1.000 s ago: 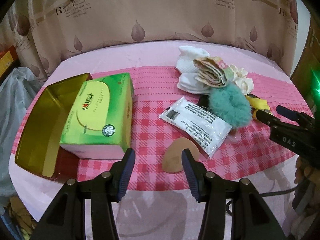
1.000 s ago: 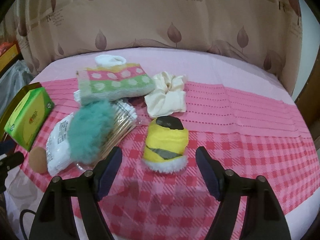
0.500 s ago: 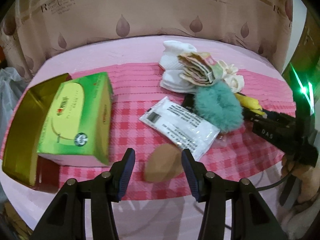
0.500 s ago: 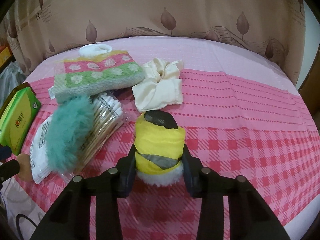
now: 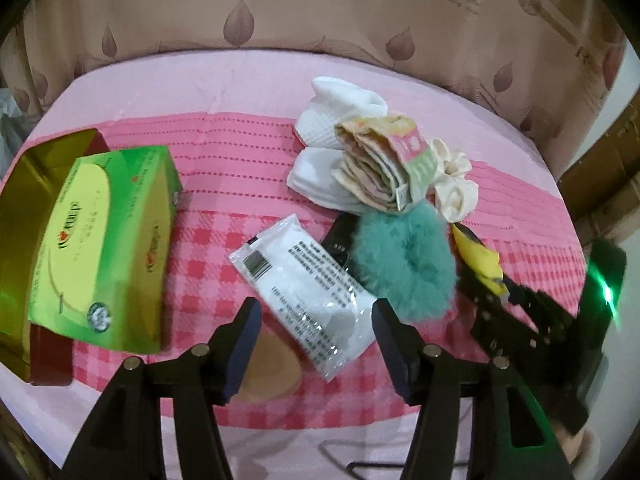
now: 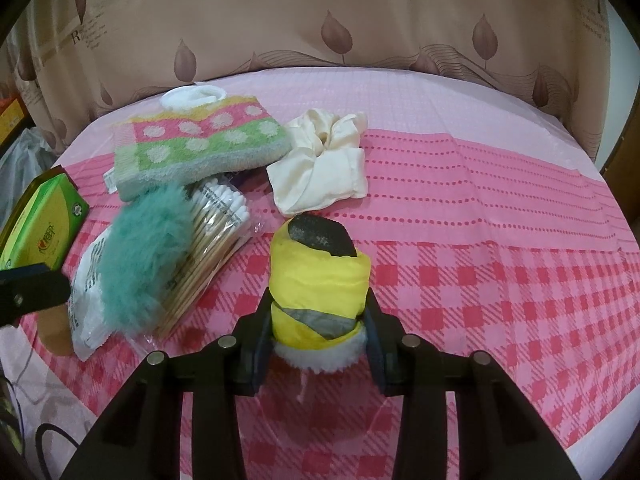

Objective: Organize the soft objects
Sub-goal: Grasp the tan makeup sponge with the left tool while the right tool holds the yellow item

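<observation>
Yellow roll [image 6: 319, 280] in R gripper [image 6: 319, 336].

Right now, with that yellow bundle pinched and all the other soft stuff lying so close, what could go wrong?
The right hand-held gripper squeezes only the near, lower end of the yellow bundle, so it may droop or slip when lifted. The cream scrunchie lies right against its far end and could get dragged. The left hand-held gripper is opening over the tan sponge beside the white packet, and might catch both.
</observation>
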### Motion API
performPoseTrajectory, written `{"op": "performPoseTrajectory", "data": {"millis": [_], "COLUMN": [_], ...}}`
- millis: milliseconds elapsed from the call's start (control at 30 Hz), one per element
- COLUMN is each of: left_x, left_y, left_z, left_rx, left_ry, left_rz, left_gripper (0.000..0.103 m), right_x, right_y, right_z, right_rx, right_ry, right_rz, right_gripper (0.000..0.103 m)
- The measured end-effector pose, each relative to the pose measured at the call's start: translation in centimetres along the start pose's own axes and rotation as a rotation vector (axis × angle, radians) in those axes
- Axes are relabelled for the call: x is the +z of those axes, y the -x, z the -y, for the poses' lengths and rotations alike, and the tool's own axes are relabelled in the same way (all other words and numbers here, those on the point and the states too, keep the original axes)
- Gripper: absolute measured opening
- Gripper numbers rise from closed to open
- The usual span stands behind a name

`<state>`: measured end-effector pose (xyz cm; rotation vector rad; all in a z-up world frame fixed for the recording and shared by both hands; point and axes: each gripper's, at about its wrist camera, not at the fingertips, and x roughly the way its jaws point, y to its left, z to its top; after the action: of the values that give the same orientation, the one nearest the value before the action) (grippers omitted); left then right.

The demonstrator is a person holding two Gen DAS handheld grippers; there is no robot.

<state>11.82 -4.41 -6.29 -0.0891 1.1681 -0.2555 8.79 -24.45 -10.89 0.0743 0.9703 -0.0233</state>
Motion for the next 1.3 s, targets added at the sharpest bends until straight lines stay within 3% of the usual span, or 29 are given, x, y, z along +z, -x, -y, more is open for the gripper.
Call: {"op": "performPoseTrajectory", "data": {"millis": [333,433,633,733,1067,1300], "left_x": [2.6,2.8,2.2,1.2,-2.3,-3.1], "left_y": [-3.2,-3.0,0.0,1.3,0.7,-0.2], "left_z": [-0.8,-1.4,-2.4,-2.8,-3.5,-3.3], "left_rx": [0.047,0.033,0.017,0.049,0.045,0.075], "left_ry": [0.084,0.095,-0.003,-0.056,-0.062,-0.128], "left_rz": [-0.105,-0.101,-0.047,-0.034,-0.117,-0.108], "left_gripper": [0.059,0.059,0.059,0.059,0.059,0.059], "right_x": [0.0,0.0,0.0,0.0,-0.1,-0.1], "right_y": [0.1,0.1,0.1,0.0,0.0,-0.1], "right_z": [-0.3,-0.3,-0.3,-0.3,-0.4,-0.4], "right_rx": [0.007,0.006,0.006,0.002,-0.001,-0.001], "right_ry": [-0.005,-0.003,-0.002,0.001,0.005,0.006], "right_rz": [-0.008,-0.009,-0.01,-0.009,-0.009,-0.009], "right_gripper": [0.038,0.038,0.038,0.038,0.038,0.038]}}
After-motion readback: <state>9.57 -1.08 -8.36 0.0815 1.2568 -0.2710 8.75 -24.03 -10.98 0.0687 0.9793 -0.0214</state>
